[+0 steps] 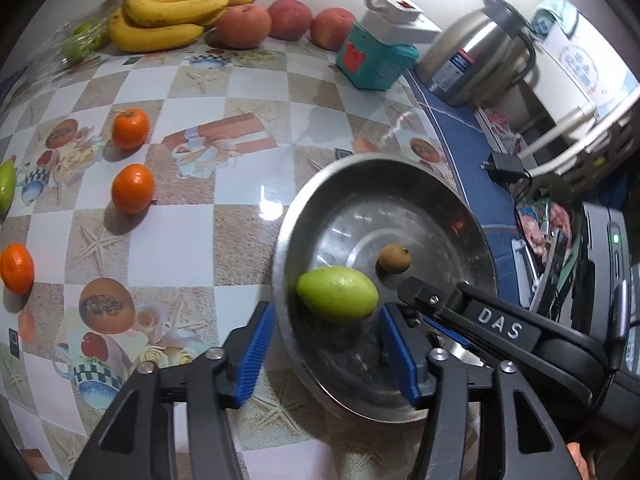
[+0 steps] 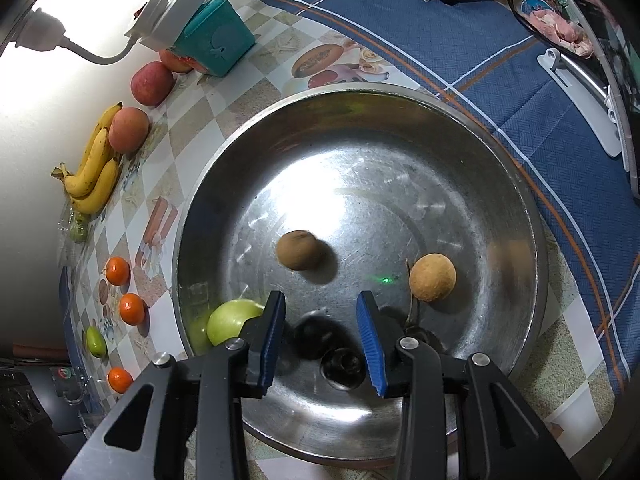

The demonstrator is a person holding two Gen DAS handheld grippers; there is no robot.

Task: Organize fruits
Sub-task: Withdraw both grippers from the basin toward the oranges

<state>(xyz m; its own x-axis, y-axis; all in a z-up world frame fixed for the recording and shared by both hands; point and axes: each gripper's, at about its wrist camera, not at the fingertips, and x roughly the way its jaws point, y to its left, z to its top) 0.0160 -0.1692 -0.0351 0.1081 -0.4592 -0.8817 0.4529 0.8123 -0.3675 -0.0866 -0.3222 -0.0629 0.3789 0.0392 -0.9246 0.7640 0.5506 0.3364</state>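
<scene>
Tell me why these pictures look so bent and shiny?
Left wrist view: the fisheye lens curves the checked tablecloth, with lamp glare beside the steel bowl. Right wrist view: a bright wall washes out the left side, and the bowl's bottom mirrors the light.

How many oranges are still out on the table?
3, all on the tablecloth left of the bowl: far orange, middle orange, near orange. More could sit outside the frame.
</scene>
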